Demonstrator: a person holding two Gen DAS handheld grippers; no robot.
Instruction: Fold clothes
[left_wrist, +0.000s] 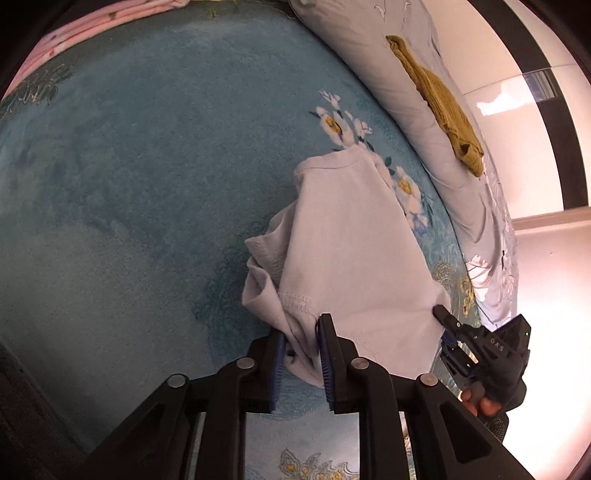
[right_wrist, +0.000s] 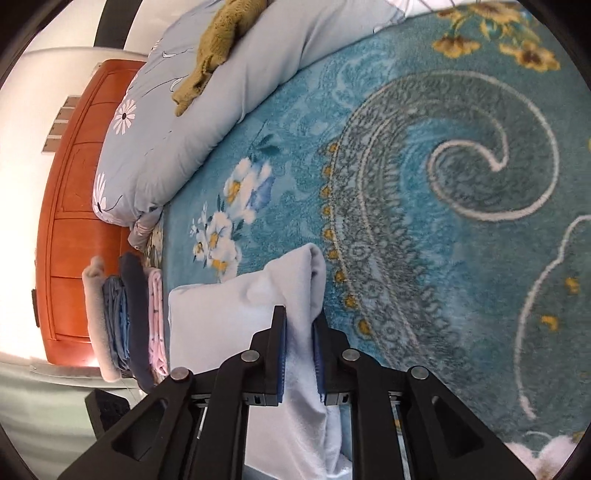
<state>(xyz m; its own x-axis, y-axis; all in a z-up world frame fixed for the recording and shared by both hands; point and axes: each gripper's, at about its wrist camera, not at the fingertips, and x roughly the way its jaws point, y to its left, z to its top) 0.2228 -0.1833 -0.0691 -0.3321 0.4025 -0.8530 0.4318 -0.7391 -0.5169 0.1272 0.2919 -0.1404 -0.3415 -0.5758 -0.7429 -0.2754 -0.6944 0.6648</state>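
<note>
A pale lilac-white garment (left_wrist: 354, 251) lies on the teal floral blanket (left_wrist: 129, 166), partly folded, with stitched hems bunched at its near left. My left gripper (left_wrist: 302, 328) is shut on the bunched hem edge. My right gripper (right_wrist: 299, 317) is shut on another fold of the same garment (right_wrist: 229, 314). In the left wrist view the right gripper (left_wrist: 443, 321) shows at the garment's near right corner, held by a hand.
A grey-blue flowered duvet (left_wrist: 406, 92) lies rolled along the blanket's far edge, with an olive knitted garment (left_wrist: 447, 107) on it. A stack of folded clothes (right_wrist: 122, 317) sits beside the orange wooden headboard (right_wrist: 70, 221). Pink fabric (left_wrist: 92, 29) lies at the far left.
</note>
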